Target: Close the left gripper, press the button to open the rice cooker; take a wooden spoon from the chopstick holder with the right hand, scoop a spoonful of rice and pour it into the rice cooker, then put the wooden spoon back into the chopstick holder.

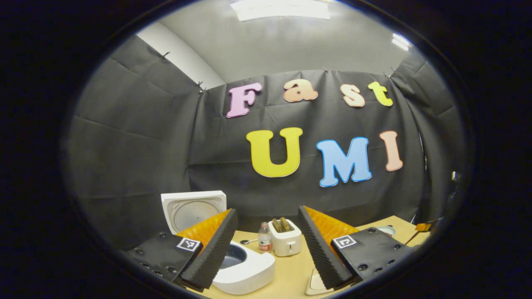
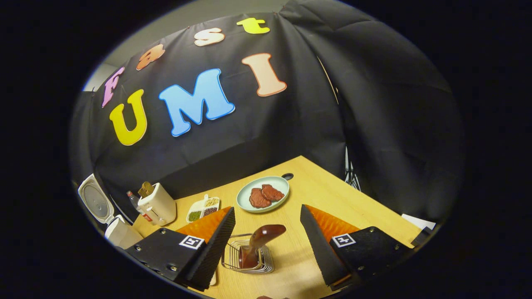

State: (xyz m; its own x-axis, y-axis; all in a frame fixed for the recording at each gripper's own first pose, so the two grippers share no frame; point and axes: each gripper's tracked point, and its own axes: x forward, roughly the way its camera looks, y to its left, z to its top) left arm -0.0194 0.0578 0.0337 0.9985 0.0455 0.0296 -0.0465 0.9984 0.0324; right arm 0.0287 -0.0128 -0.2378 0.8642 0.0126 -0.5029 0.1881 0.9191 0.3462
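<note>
Rice cooker (image 1: 243,268) sits on the tabletop (image 1: 291,278) w/ lid (image 1: 194,209) swung up & back, pot open; contents can't be made out from this angle. In the right gripper view the cooker (image 2: 120,234) is at far left edge, lid (image 2: 96,202) upright.

Chopstick holder (image 2: 248,257), a wire basket, stands on the tabletop (image 2: 332,195) just ahead of the right gripper (image 2: 266,245), between its jaws. Wooden spoon (image 2: 257,243) is in it, bowl end down, handle tilted up toward the right. Jaws spread wide either side, not touching spoon or holder.

Other containers: toaster (image 2: 157,204) w/ 2 bread slices poking out the slots, also seen in the left gripper view (image 1: 285,237). Small bottle (image 1: 264,237) just beside it on the cooker side. Divided tray (image 2: 203,208) holds green, dark & pale grains in separate compartments. Plate (image 2: 245,205) carries 2 reddish meat pieces (image 2: 266,195).

Left gripper (image 1: 266,245) is held level over the near edge of the tabletop, pointing at the back wall, cooker under its left jaw. Jaws released, wide apart, nothing held. Right gripper tilts down toward the tabletop, aimed at the holder.
</note>
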